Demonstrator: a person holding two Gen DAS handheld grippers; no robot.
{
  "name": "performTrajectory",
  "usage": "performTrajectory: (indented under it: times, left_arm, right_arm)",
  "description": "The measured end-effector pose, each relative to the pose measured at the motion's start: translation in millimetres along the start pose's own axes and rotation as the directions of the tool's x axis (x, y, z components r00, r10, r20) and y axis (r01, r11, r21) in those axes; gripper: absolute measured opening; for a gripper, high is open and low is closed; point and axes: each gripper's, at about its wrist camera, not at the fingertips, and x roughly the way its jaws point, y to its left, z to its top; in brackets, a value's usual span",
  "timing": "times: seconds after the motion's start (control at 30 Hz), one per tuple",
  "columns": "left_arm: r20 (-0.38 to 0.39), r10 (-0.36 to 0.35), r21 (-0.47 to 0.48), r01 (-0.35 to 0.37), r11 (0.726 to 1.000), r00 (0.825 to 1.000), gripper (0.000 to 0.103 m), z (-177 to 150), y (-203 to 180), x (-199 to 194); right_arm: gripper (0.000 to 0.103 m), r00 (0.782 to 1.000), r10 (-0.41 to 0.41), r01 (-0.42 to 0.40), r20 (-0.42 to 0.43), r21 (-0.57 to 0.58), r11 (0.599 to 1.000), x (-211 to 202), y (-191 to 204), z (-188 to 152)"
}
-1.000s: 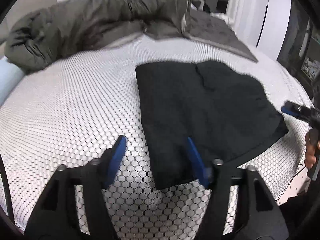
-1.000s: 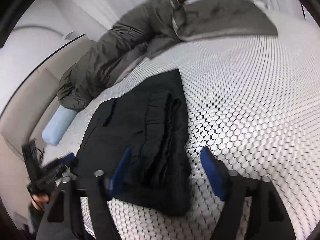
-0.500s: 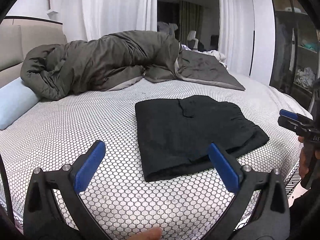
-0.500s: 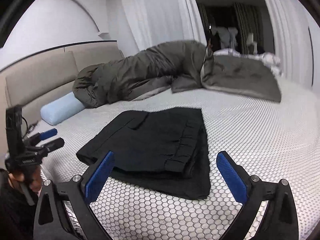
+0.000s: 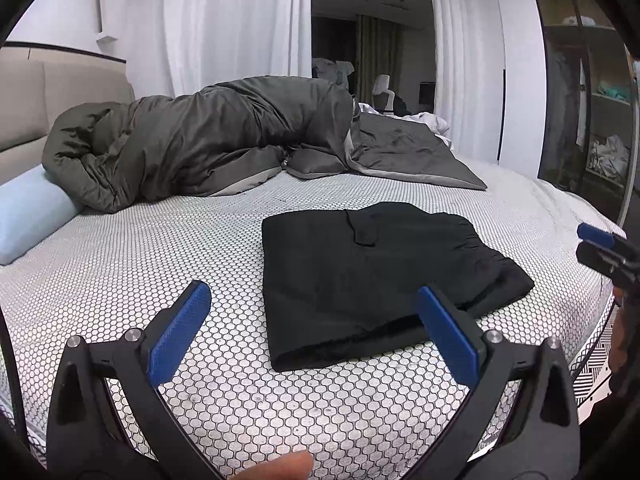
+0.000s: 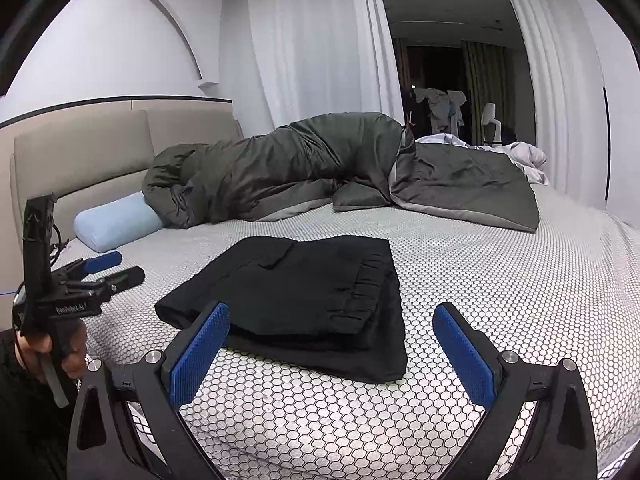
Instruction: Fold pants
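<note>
The black pants [image 5: 372, 276] lie folded into a flat rectangle on the bed's honeycomb-patterned sheet [image 5: 140, 264]; they also show in the right wrist view [image 6: 304, 300]. My left gripper [image 5: 316, 332] is open and empty, held back from the pants' near edge. My right gripper [image 6: 332, 344] is open and empty, held back from the pants' other side. Each gripper shows in the other's view: the right one at the far right edge [image 5: 600, 248], the left one at the far left [image 6: 108, 268].
A dark olive duvet [image 5: 208, 144] is bunched along the far side of the bed. A light blue bolster [image 5: 32, 212] lies by the beige headboard [image 6: 80, 148]. White curtains [image 6: 312, 48] hang behind. The bed edge is just below both grippers.
Both grippers have pulled back and up from the pants and opened wider. The pants stay folded on the sheet.
</note>
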Motion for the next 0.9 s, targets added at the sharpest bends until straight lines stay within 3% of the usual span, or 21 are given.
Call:
performTrajectory:
  times: [0.3,0.9]
  left_arm:
    - [0.001,-0.014,0.030,0.014,0.999,1.000,0.103,-0.8,-7.0,-0.8]
    - [0.030,-0.015,0.023,0.014,1.000,0.999,0.103,1.3,-1.0,-8.7]
  right_arm:
    - [0.103,1.000,0.027,-0.027,0.006,0.012,1.000,-2.3,2.7,2.2]
    - [0.103,1.000,0.004,-0.004,-0.002,-0.018,1.000,-0.6,10.5,-0.2]
